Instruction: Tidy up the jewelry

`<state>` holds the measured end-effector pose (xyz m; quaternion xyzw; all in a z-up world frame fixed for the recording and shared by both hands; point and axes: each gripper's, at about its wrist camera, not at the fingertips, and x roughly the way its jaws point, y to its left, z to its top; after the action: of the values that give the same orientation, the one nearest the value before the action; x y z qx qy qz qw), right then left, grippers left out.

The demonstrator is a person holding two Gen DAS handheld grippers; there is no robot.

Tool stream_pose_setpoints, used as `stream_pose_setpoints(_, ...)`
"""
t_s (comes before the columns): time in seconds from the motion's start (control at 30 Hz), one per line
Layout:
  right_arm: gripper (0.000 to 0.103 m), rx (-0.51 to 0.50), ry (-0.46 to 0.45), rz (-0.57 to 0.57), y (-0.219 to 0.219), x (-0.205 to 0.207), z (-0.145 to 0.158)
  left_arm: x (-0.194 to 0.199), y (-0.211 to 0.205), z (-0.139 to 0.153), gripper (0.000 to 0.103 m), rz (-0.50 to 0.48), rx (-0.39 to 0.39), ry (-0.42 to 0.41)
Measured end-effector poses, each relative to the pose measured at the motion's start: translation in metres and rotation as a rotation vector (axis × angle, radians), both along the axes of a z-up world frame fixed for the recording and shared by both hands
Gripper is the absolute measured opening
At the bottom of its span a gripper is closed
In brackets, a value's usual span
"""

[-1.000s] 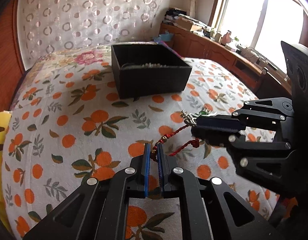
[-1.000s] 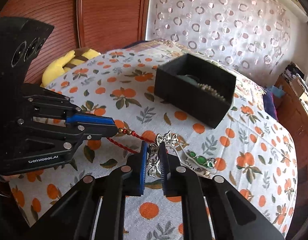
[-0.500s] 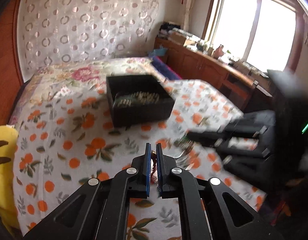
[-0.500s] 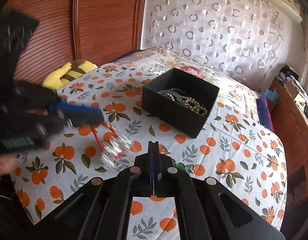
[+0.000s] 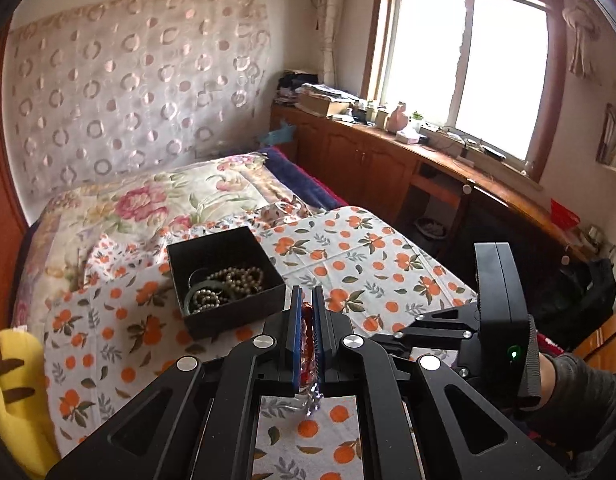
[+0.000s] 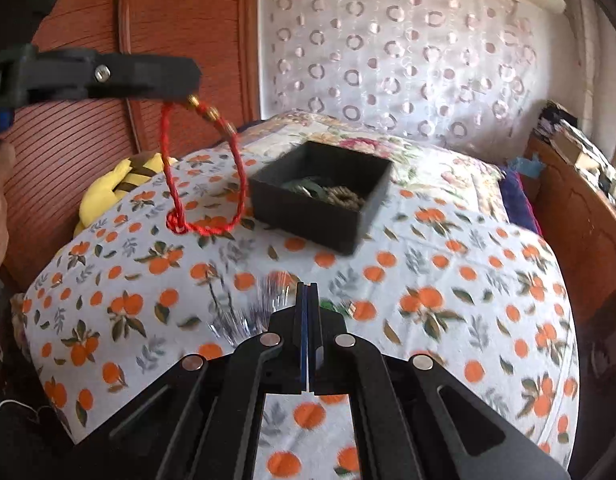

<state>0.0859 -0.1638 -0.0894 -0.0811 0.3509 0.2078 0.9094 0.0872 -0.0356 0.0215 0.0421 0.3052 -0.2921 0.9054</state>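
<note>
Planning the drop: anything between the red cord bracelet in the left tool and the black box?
Nothing visible. The red cord bracelet hangs from the left tool above the bedsheet, beside the open black box. The right tool sits lower, clear of that path.

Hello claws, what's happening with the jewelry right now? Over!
Left claw shut on red bracelet, dangling in the air. Right claw shut, holding nothing visible. Black box open on the bed, beads inside. Nothing blocking the box.

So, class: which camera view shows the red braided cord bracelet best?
The right wrist view: the red braided cord bracelet hangs as a full loop from the left gripper. The left wrist view shows only a sliver between its fingers.
</note>
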Motion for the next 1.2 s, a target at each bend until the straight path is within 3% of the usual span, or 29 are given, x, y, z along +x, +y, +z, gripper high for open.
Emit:
stream_pose_setpoints(0.13,0.005,0.004,0.042,-0.031,-0.015,0.001,-0.016,0.005,0.000,-0.011,0.004,0.013,0.018,0.018)
stream_pose_setpoints(0.27,0.046,0.041,0.050,-0.001,-0.010,0.004,-0.022,0.008,0.010,-0.026,0.004,0.039,0.024,0.045)
stream_pose_setpoints(0.33,0.055,0.052,0.057,0.039,0.000,0.008,-0.024,0.010,0.016,-0.033,0.004,0.055,0.024,0.055)
stream_pose_setpoints(0.4,0.070,0.048,0.062,0.075,0.012,0.015,-0.026,0.012,0.021,-0.037,0.004,0.068,0.025,0.061)
stream_pose_setpoints(0.43,0.072,0.038,0.062,0.088,0.019,0.020,-0.028,0.012,0.025,-0.041,0.004,0.077,0.028,0.064)
stream_pose_setpoints(0.83,0.075,-0.112,0.141,0.151,0.056,0.057,-0.054,0.014,0.041,-0.048,0.004,0.106,0.019,0.073)
stream_pose_setpoints(1.0,0.059,-0.113,0.127,0.162,0.055,0.053,-0.050,0.015,0.042,-0.048,0.004,0.112,0.018,0.073)
stream_pose_setpoints(1.2,0.058,-0.107,0.106,0.159,0.046,0.045,-0.043,0.023,0.042,-0.041,0.004,0.121,0.009,0.066)
